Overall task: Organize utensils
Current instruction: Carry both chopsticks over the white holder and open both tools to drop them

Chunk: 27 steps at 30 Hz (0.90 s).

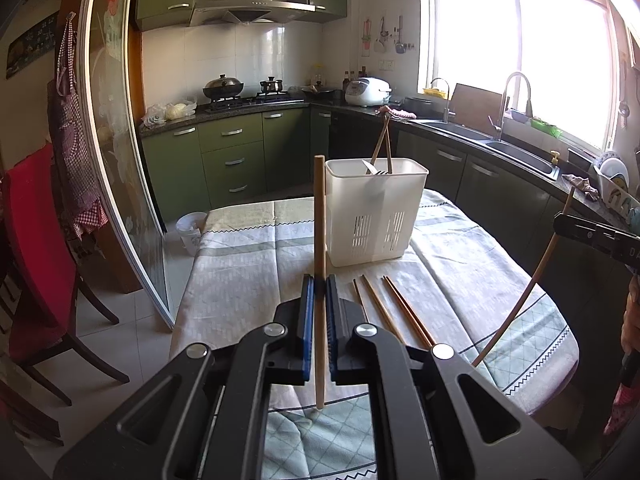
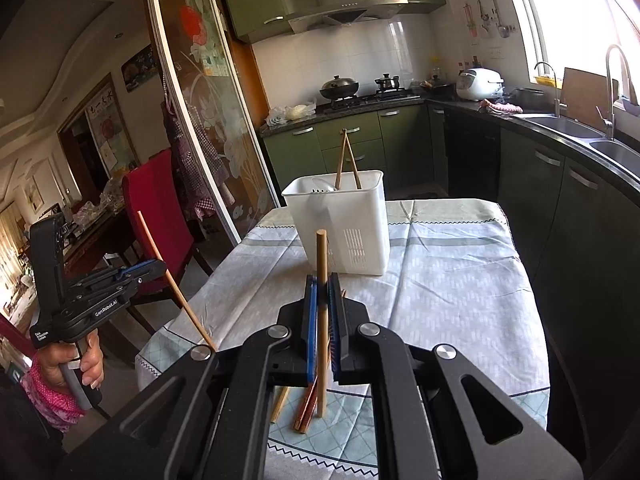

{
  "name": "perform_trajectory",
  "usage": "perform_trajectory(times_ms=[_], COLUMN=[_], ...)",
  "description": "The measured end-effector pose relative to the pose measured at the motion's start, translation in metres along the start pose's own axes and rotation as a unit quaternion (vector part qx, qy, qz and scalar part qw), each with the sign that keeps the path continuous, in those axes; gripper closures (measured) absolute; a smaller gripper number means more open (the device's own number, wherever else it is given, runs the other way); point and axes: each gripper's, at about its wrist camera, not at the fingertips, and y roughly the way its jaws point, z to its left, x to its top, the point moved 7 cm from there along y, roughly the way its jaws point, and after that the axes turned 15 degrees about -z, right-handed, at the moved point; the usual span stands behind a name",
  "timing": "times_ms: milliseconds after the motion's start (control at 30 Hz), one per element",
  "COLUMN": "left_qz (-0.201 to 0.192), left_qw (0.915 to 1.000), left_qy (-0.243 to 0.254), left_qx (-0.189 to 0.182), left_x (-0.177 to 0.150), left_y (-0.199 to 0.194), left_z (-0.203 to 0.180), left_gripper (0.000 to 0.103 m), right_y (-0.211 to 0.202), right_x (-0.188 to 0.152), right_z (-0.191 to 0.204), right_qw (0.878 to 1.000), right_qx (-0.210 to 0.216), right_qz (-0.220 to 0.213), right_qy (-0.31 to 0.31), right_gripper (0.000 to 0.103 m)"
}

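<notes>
My left gripper (image 1: 319,285) is shut on a light wooden chopstick (image 1: 319,208), which stands upright between its blue pads. Behind it on the tablecloth stands the white utensil caddy (image 1: 376,220), with two chopsticks (image 1: 382,140) and a metal fork (image 1: 378,170) in it. Several loose chopsticks (image 1: 394,310) lie on the cloth in front of the caddy. My right gripper (image 2: 322,286) is shut on another upright chopstick (image 2: 321,256), above the loose chopsticks (image 2: 306,410) and short of the caddy (image 2: 344,220). Each gripper also shows in the other's view: the right gripper (image 1: 562,222) and the left gripper (image 2: 160,268).
The table (image 1: 240,264) carries a pale patterned cloth. A red-covered chair (image 2: 160,200) and a sliding glass door (image 2: 208,120) are on the left. A dark counter with sinks (image 1: 520,152) runs along the right. A small bin (image 1: 190,232) stands on the floor. A person's hand (image 2: 90,364) holds the left gripper's handle.
</notes>
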Motion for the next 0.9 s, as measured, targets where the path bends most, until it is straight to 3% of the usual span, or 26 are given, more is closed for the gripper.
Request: perform_trajectory(times_ms=[233, 467, 733, 900], left_qz=[-0.025, -0.052, -0.101, -0.120], left_qw=[0.9997, 0.9979, 0.9939, 0.9916], left_qy=[0.005, 0.009, -0.015, -0.029], left_qx=[-0.005, -0.036, -0.042, -0.039], left_x=[0.026, 0.086, 0.169, 0.190], left_y=[-0.008, 0.003, 0.053, 0.096], left_z=[-0.003, -0.018, -0.024, -0.029], left_gripper=[0.097, 0.097, 0.098, 0.097], right_y=[0.005, 0.006, 0.005, 0.003], right_x=[-0.001, -0.002, -0.003, -0.004], right_z=[-0.005, -0.012, -0.020, -0.022], right_qw=[1.000, 1.000, 1.000, 1.000], right_qx=[0.002, 0.000, -0.003, -0.004], right_qz=[0.001, 0.004, 0.004, 0.004], right_qy=[0.005, 0.014, 0.018, 0.022], right_gripper=[0.097, 0.097, 0.097, 0.097])
